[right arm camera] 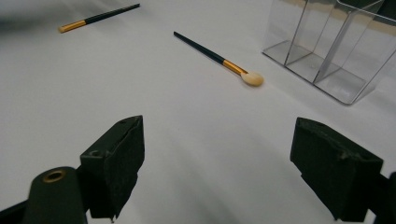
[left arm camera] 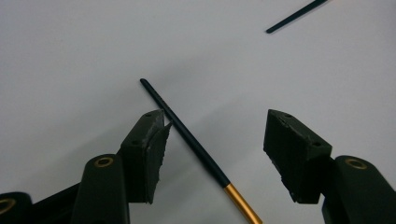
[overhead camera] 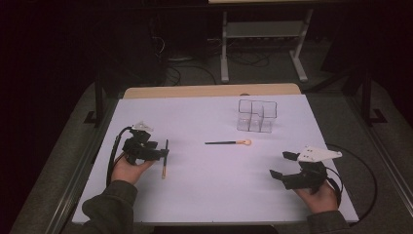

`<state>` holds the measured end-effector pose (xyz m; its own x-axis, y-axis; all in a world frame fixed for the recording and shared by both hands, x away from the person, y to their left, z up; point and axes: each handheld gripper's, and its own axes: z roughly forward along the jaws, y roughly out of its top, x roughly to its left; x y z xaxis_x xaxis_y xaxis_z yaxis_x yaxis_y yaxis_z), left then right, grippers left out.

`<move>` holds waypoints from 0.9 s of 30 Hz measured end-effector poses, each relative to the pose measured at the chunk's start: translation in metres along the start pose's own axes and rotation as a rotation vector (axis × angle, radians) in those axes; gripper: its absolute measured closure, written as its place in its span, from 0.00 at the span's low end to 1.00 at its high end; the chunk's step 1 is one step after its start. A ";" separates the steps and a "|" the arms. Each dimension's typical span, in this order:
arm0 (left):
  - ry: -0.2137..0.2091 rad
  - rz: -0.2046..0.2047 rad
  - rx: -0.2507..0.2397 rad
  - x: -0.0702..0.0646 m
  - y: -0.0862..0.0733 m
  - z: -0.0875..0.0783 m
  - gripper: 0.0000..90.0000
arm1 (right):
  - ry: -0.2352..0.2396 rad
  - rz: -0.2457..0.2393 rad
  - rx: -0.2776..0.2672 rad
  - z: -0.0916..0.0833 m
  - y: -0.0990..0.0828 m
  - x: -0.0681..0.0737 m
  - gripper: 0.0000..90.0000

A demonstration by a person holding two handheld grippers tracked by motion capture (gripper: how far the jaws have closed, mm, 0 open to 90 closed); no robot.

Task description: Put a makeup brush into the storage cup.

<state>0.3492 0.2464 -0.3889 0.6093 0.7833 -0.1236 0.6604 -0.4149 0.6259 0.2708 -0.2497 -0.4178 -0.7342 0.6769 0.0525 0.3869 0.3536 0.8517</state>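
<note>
A: Left gripper (left arm camera: 212,135) low over the near brush (left arm camera: 196,147), jaws apart on either side of its dark handle, pads not yet pressing. Looks set to pinch it.

B: Right gripper (right arm camera: 219,154)?

A: Wide apart, nothing between, idle near the table edge. Second brush (overhead camera: 229,143) lies mid-table, just short of the clear organizer (overhead camera: 256,116), likely where the brushes go.

B: Any writing?

A: None legible on brushes or organizer.

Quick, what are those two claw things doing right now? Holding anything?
Left gripper: open, jaws either side of a makeup brush lying on the table, not gripping it.
Right gripper: open, holding nothing.
</note>
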 end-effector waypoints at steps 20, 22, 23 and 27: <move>0.004 -0.018 0.093 -0.004 -0.010 0.021 0.51 | -0.002 0.000 0.002 -0.001 0.000 0.000 0.18; 0.005 -0.012 0.102 -0.004 -0.009 0.022 0.53 | -0.001 -0.002 0.001 -0.001 0.000 0.000 0.18; 0.008 -0.012 0.098 -0.005 -0.009 0.022 0.54 | -0.001 -0.001 0.002 -0.001 0.000 0.000 0.18; 0.016 -0.022 0.102 -0.006 -0.010 0.025 0.56 | -0.001 0.000 0.003 -0.001 0.001 0.000 0.18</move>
<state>0.3495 0.2340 -0.4135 0.5873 0.7999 -0.1234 0.7155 -0.4419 0.5412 0.2703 -0.2497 -0.4170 -0.7337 0.6775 0.0519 0.3884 0.3555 0.8502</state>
